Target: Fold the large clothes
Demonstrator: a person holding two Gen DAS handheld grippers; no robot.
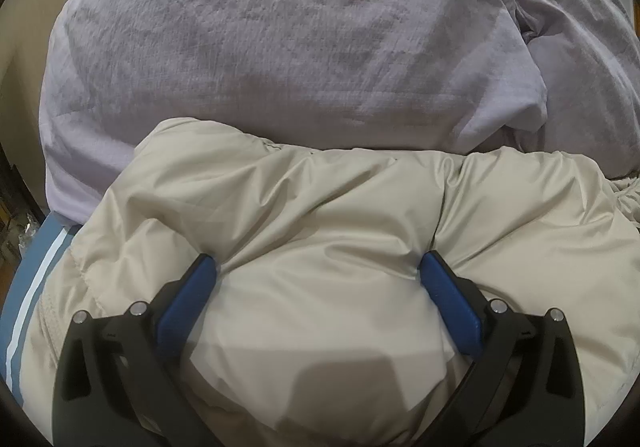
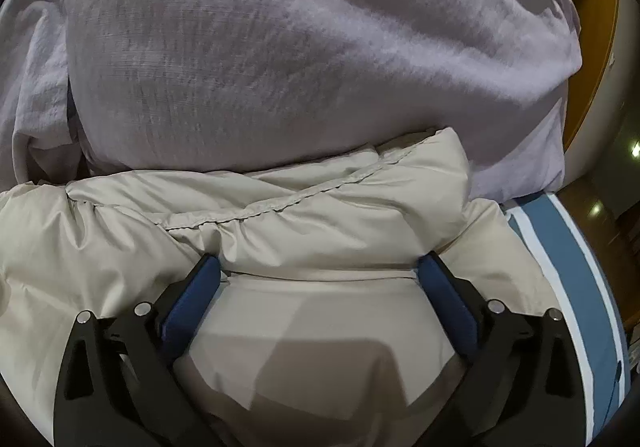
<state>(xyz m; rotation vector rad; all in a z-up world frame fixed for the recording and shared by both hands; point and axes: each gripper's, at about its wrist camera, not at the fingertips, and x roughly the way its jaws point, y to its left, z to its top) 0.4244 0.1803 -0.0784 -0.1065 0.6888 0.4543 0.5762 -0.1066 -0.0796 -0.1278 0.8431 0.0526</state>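
Both grippers pressing into beige puffer jacket (image 1: 320,215) on a blue striped sheet (image 1: 38,267).
Left gripper (image 1: 318,267) and right gripper (image 2: 320,267) are standing wide apart, clamping nothing; lilac bedding (image 2: 300,47) is crowding the jacket's far edge.

No legible text, label, brand mark, number or sign appears in either wrist view. The beige padded jacket (image 1: 320,215), the lilac bedding (image 1: 260,47) and the blue-and-white striped sheet (image 2: 568,247) carry no readable print or tags.
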